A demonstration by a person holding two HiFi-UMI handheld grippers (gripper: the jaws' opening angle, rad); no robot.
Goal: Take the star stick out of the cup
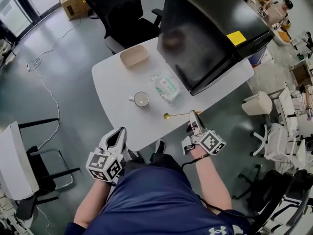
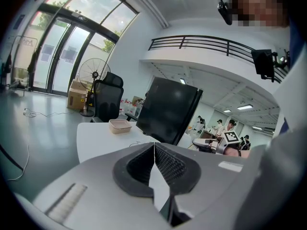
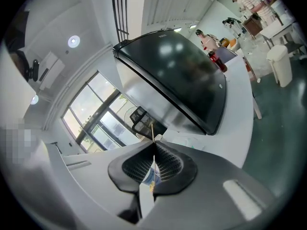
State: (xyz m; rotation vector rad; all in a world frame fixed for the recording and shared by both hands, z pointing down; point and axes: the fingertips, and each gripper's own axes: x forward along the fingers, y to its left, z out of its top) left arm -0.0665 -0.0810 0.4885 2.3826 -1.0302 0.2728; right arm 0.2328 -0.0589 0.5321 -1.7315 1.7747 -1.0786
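Right gripper (image 1: 194, 113), jaws clamped on the star stick (image 1: 178, 115), holds it level over the table edge, clear of the cup (image 1: 141, 99) at nine o'clock, so removal looks done. Left gripper (image 1: 119, 137), closed and empty, waits at eight o'clock.

Grey floor (image 1: 73, 97), white table (image 1: 110, 87), black office chair (image 1: 117, 18)

Locate white ceramic cup (image 1: 141, 99) at centre of white rounded table (image 1: 110, 80). Find soft plastic wipes packet (image 1: 166, 88) just right of cup, beige rectangular tray (image 1: 134, 56) behind it, and large black flat panel (image 1: 205, 33) over far right corner. Note thin gold star stick (image 1: 178, 114) outside cup, before and right of it, near front edge.
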